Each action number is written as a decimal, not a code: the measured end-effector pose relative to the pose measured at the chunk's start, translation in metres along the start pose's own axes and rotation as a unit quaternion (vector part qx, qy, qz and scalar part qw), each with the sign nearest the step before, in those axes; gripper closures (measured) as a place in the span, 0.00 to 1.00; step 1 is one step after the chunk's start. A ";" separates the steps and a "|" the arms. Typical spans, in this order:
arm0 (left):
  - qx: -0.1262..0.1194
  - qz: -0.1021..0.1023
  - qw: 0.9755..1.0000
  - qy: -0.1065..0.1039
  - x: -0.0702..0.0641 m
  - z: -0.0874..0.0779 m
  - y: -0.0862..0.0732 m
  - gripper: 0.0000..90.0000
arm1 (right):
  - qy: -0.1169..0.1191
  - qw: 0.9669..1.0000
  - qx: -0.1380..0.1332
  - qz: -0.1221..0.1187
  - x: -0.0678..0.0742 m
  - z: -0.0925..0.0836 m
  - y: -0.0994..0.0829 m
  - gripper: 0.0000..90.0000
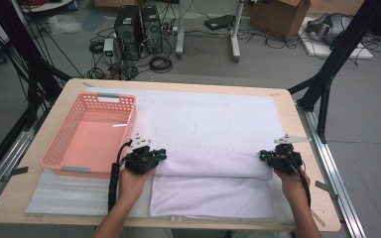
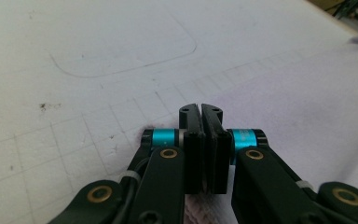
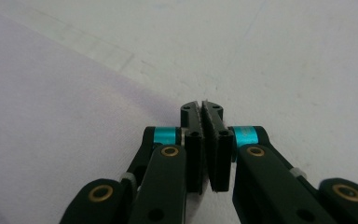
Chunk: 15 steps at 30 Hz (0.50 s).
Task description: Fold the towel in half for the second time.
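A white towel (image 1: pixel 211 197) lies at the table's front, its far part folded back over itself into a thick band (image 1: pixel 211 165). My left gripper (image 1: pixel 160 154) rests at the band's left end and my right gripper (image 1: pixel 263 155) at its right end. In the left gripper view the gripper (image 2: pixel 200 108) has its jaws pressed together, with the towel (image 2: pixel 303 98) spreading to their right and beneath them. In the right gripper view the gripper (image 3: pixel 202 105) is likewise shut, the towel (image 3: pixel 51 107) lying to its left. No fabric shows between either pair of tips.
An empty pink plastic basket (image 1: pixel 59 140) stands at the table's left, just beyond my left hand. A white mat (image 1: pixel 203 111) with faint drawn outlines covers the table beyond the towel. The wooden table edge (image 1: pixel 297 124) runs along the right; cables and computer cases sit on the floor behind.
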<state>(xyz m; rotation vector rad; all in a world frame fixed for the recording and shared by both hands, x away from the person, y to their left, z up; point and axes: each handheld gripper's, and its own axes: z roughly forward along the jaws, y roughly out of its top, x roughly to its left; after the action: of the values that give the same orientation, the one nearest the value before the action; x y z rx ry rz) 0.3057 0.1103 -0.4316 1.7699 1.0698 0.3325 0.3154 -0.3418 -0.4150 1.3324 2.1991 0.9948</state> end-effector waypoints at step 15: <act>-0.040 0.012 0.998 -0.044 -0.022 -0.047 -0.030 0.83 | 0.001 0.996 -0.087 -0.004 0.040 -0.063 -0.052 0.96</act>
<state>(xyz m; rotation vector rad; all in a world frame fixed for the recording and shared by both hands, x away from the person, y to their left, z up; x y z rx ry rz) 0.2476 0.1254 -0.4299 1.7127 0.9609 0.3056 0.2245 -0.3460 -0.4094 1.2441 2.0634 1.1552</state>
